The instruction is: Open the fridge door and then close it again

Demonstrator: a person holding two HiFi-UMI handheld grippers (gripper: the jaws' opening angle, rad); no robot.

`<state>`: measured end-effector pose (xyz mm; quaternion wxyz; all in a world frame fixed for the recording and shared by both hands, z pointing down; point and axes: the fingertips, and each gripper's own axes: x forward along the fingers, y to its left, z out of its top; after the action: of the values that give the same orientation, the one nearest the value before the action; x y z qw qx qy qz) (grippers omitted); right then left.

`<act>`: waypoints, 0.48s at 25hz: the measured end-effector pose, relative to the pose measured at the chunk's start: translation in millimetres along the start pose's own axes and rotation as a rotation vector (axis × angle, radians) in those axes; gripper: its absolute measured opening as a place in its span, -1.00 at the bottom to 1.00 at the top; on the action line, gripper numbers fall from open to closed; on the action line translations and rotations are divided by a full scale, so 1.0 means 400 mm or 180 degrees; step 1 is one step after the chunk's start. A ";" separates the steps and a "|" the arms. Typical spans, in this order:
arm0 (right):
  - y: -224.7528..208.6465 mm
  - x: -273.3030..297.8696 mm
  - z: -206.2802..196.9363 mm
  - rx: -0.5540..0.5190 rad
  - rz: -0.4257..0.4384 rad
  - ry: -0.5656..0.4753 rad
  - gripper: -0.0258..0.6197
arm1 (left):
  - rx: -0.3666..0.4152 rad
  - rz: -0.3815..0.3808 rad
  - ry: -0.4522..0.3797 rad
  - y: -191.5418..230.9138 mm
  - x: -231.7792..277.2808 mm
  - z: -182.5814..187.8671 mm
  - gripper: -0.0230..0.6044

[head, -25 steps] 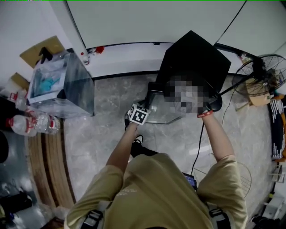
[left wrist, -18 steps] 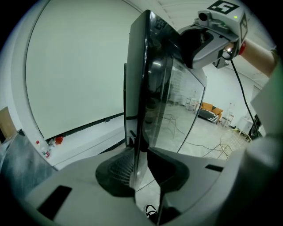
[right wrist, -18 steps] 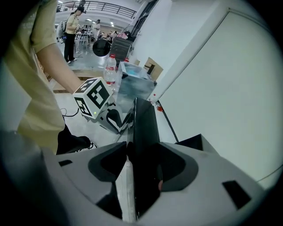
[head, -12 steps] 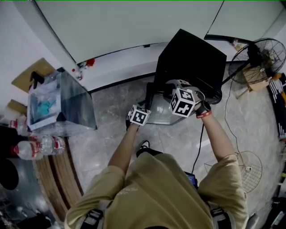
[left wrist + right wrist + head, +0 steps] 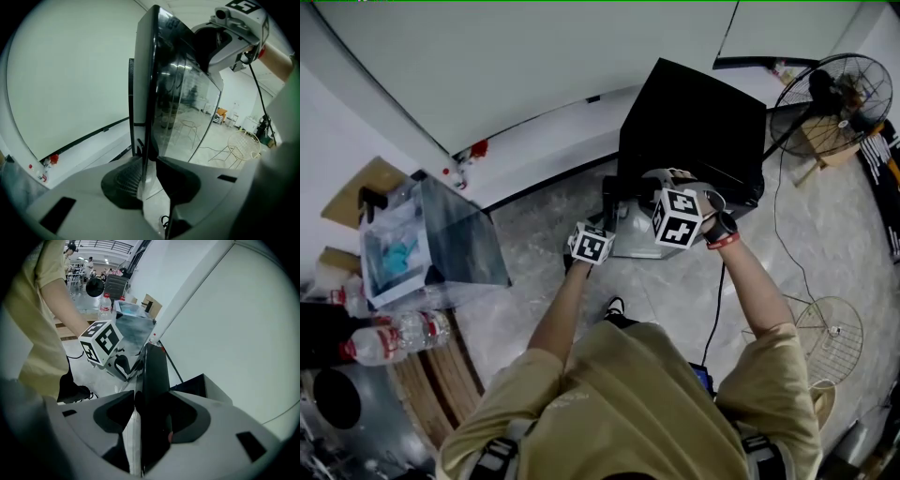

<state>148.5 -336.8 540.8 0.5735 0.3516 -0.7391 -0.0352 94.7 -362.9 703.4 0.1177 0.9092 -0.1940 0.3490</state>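
Observation:
A small black fridge (image 5: 698,112) stands against the white wall, its glass door (image 5: 630,234) swung partly open toward me. My left gripper (image 5: 598,234) is shut on the door's thin outer edge (image 5: 146,93), which runs up between its jaws (image 5: 149,180). My right gripper (image 5: 664,199) is shut on the door's thick dark frame (image 5: 154,376), pads pressed on both sides (image 5: 151,420). Each gripper shows in the other's view: the right one (image 5: 234,26) high on the door, the left one (image 5: 110,350) lower down.
A clear plastic box (image 5: 431,239) and water bottles (image 5: 394,337) sit at the left by a wooden edge. A standing fan (image 5: 830,89) is at the right of the fridge. A wire fan grille (image 5: 820,333) and a black cable (image 5: 717,300) lie on the marble floor.
Both grippers have shifted sideways with the door still in their jaws. The glass pane looks narrower in the head view, and that view has turned a little.

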 end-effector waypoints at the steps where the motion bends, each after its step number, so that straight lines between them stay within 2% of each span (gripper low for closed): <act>1: -0.003 0.002 -0.001 0.0007 0.0009 0.0011 -0.17 | 0.0015 -0.0001 0.0024 0.003 0.002 0.001 -0.64; 12: -0.060 0.038 -0.018 0.0129 -0.0166 0.0152 -0.17 | 0.0094 0.0024 0.0045 0.049 0.056 0.051 -0.63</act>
<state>165.0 -360.9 544.9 0.5826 0.3832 -0.7163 -0.0267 113.4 -393.9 705.2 0.1044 0.9076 -0.1914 0.3587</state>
